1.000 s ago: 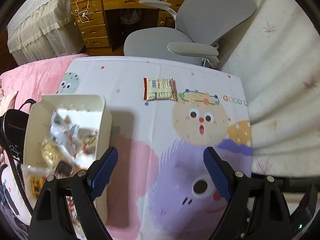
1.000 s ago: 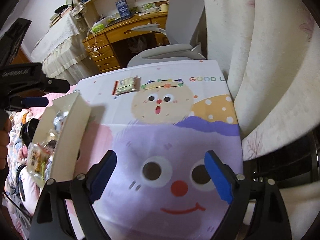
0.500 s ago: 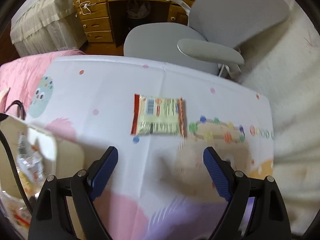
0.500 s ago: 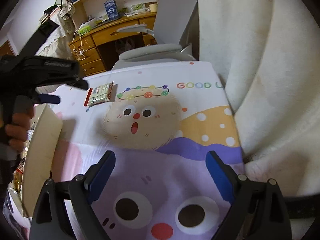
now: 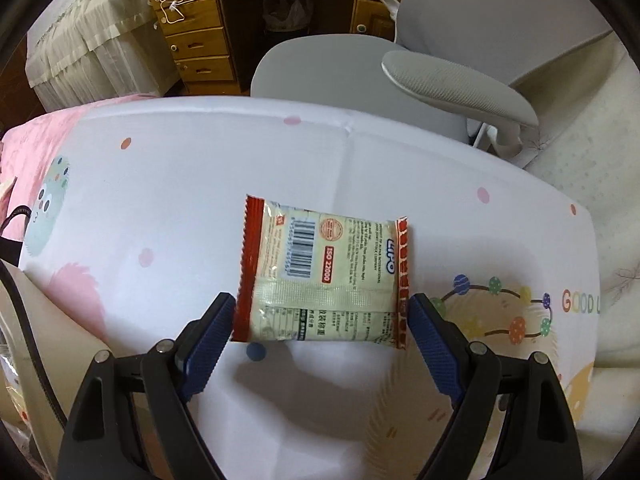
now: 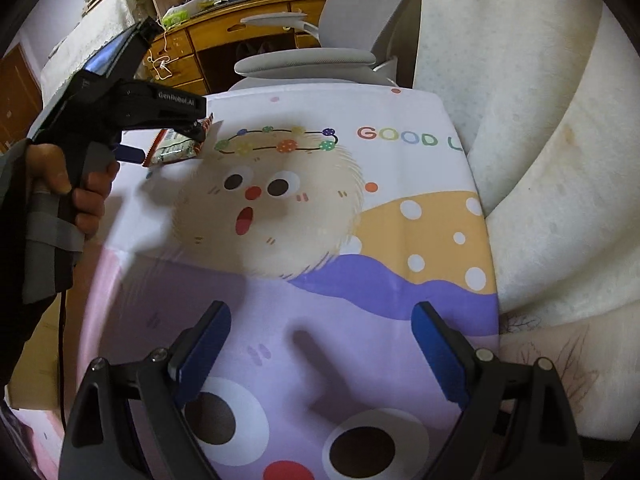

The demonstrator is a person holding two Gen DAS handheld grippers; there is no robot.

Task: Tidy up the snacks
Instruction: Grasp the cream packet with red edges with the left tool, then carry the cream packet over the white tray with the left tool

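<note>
The left claw (image 5: 320, 320) stands spread wide, its 2 blue ribbed pads straddling the near end of the cream plastic snack packet with red crimped ends (image 5: 322, 276), which lies flat, barcode side up, on the cartoon-printed cloth over the tabletop (image 5: 180, 184). The pads sit just beside the packet's red edges; whether they touch yet is hard to tell. The right claw (image 6: 320, 344) is also spread, holding nothing, above the purple face on the cloth, well apart from the packet.

Risks, as I judge them: the packet is about as wide as the gap, so closing on it may buckle the soft film or crush the contents. A flat, slippery wrapper could also squirt forward from the pads. Pads pressed low might pinch the cloth and drag it. The white cardboard box (image 5: 48, 344) at the left edge looks the likely destination.
</note>
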